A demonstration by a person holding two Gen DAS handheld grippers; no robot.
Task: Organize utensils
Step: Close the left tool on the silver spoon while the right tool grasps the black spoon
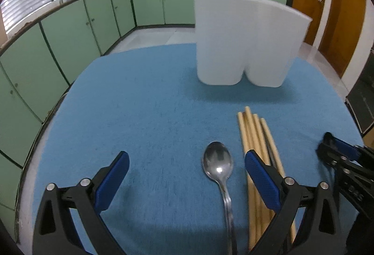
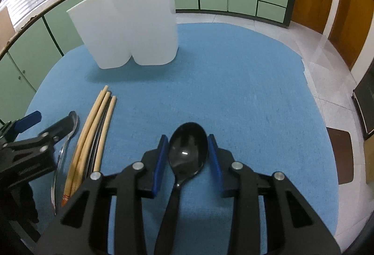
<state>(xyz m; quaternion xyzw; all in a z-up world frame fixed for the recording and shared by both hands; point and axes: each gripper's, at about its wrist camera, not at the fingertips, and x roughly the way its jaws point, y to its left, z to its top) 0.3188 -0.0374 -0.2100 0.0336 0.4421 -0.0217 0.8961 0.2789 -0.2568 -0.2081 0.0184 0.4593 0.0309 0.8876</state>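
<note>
My left tongs (image 1: 187,170) stand wide apart over the blue worktop (image 1: 145,103) with nothing held. The steel spoon (image 1: 218,165) lies in the gap between the pads, bowl pointing away from me, touching neither pad. Just right of it lie the chopsticks (image 1: 251,128), side by side, their near ends running under my right-hand pad. Beyond them, toward the far edge of the worktop, stands the white holder (image 1: 233,44), upright, two compartments joined side by side; I cannot see into either.

My right tongs (image 2: 188,154) sit further right, jaws part-way closed around the black spoon (image 2: 188,149). Its bowl lies between the blue pads, a thin gap showing on each side, handle running back under the tongs. I cannot tell whether the pads grip it anywhere. It rests on the worktop, well apart from the holder.
</note>
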